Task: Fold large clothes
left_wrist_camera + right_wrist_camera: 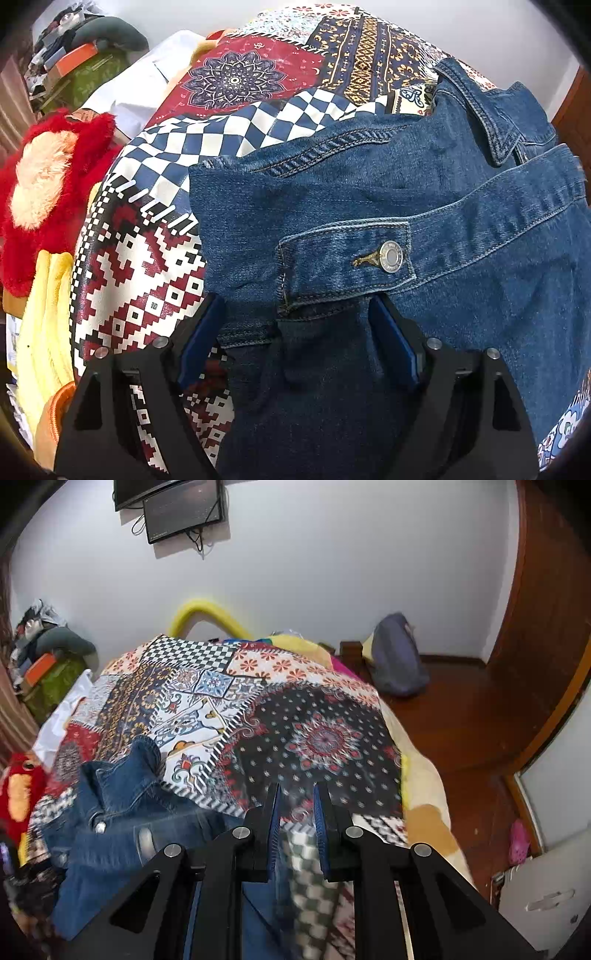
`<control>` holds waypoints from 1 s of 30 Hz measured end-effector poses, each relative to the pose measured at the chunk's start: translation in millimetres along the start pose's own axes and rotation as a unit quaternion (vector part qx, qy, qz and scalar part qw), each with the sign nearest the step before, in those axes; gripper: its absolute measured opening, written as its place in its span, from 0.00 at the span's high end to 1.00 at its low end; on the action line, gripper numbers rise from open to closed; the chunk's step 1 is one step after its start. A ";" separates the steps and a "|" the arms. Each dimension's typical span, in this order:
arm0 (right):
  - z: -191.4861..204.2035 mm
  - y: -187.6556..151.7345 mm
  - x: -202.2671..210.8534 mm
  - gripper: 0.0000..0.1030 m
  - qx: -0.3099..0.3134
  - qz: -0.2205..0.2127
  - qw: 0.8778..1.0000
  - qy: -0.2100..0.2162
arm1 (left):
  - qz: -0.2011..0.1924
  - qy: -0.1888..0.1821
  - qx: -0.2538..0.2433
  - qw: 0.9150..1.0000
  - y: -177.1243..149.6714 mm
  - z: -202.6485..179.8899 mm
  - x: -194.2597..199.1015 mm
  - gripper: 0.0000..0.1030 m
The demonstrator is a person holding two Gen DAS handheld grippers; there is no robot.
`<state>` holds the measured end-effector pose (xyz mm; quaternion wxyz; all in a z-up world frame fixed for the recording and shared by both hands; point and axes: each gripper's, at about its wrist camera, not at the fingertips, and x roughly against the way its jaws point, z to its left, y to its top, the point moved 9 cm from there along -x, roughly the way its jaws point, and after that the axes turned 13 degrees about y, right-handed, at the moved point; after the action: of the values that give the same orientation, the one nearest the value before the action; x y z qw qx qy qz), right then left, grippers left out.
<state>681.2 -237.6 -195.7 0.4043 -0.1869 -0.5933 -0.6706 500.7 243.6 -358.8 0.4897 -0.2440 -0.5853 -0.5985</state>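
**Denim jacket, mid-fold, on the bed**

While the patchwork bedspread (317,716) carries it, the denim jacket (406,206) lies bunched near the bed's left side, folding begun but not finished. Judged next: flatten it and take hold of an edge or sleeve for another fold.

- Left fingers (295,332): spread wide, released, straddling the denim below the buttoned cuff (347,254), not pinching it.
- Right fingers (295,805): nearly closed, nothing visibly between them, clear of the jacket, over the bedspread.

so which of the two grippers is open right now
The left gripper: its fingers stand wide apart over the denim jacket, pressing on nothing. The right gripper is nearly shut, empty, above the patchwork bedspread.
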 end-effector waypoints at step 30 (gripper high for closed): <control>66.0 -106.7 -89.8 0.17 0.177 0.130 0.976 0.010 | 0.063 -0.089 0.088 0.990 -19.1 14.8 0.9 0.20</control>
<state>638.7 -149.6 -315.1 0.5207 -0.1812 -0.6689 -0.4986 479.6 254.1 -363.9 0.4919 -0.2885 -0.6604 -0.4886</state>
